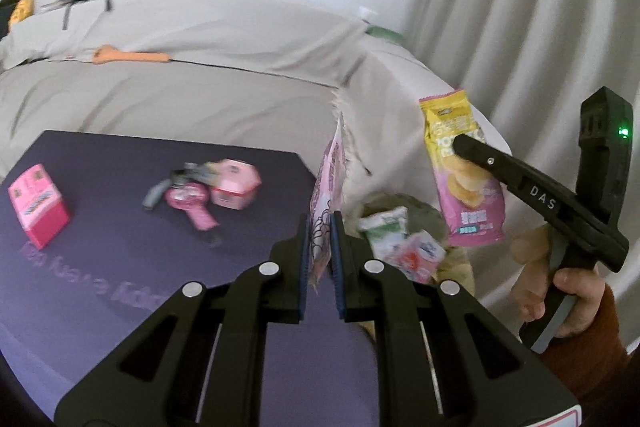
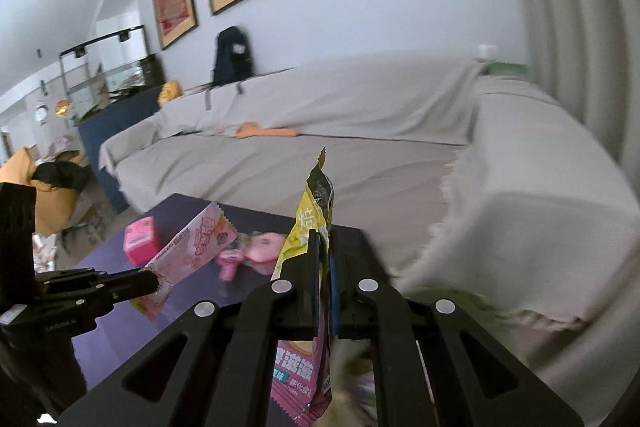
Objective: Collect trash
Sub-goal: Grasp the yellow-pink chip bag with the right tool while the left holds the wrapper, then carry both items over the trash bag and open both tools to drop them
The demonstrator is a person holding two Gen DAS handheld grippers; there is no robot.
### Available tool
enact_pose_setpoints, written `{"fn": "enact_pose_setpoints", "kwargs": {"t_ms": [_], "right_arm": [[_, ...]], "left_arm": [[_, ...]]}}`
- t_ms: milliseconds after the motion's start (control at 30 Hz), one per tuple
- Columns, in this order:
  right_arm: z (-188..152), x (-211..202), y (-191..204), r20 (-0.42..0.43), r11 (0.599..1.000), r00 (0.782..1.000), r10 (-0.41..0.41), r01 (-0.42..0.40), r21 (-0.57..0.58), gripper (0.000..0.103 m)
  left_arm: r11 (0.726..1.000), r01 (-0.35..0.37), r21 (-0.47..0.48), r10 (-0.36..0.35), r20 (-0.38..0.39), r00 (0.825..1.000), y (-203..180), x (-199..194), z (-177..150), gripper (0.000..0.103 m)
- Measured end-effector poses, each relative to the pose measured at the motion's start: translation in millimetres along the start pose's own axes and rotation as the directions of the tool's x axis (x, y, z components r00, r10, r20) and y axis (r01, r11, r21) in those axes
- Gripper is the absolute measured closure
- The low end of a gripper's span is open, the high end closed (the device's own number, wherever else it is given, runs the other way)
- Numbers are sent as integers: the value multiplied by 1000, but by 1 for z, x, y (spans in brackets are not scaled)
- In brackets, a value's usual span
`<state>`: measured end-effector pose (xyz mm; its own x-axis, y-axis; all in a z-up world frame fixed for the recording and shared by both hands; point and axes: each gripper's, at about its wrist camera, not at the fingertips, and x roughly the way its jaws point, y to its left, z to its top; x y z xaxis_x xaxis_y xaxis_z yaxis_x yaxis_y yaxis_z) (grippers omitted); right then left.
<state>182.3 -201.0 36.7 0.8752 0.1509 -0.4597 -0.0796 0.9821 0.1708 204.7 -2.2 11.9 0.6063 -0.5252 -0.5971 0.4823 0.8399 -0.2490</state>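
Note:
My left gripper [image 1: 320, 227] is shut on a thin pink wrapper [image 1: 330, 183], held upright above the right edge of the purple table [image 1: 120, 287]; the wrapper also shows in the right wrist view [image 2: 192, 247]. My right gripper [image 2: 325, 247] is shut on a yellow and pink snack bag [image 2: 314, 211], held in the air; the bag also shows in the left wrist view [image 1: 464, 179]. Below both, a fuzzy olive bin [image 1: 404, 215] holds several wrappers [image 1: 400, 239].
On the table lie a pink box [image 1: 38, 211], a pink house-shaped box [image 1: 236, 183] and a round pink toy with keys [image 1: 186, 199]. A sofa under a beige cover [image 1: 200, 87] stands behind, white curtains [image 1: 520, 7] at the right.

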Motion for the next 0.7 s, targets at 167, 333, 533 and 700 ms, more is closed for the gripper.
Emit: {"fn": "enact_pose_setpoints", "kwargs": {"t_ms": [167, 333, 533, 700], "right_arm": [[-16, -21, -46, 12, 996, 997, -71, 70, 52, 97], [-31, -31, -84, 14, 988, 994, -109, 107, 116, 97], [-47, -36, -104, 7, 980, 992, -129, 127, 150, 97], [-53, -38, -112, 8, 976, 989, -148, 145, 162, 97]], "left_arm": [[997, 52, 60, -49, -46, 998, -40, 28, -3, 93], [991, 89, 96, -81, -81, 993, -68, 49, -7, 93], [985, 151, 88, -139, -125, 982, -82, 71, -13, 93], [969, 242, 49, -230, -172, 958, -86, 97, -17, 93]]}}
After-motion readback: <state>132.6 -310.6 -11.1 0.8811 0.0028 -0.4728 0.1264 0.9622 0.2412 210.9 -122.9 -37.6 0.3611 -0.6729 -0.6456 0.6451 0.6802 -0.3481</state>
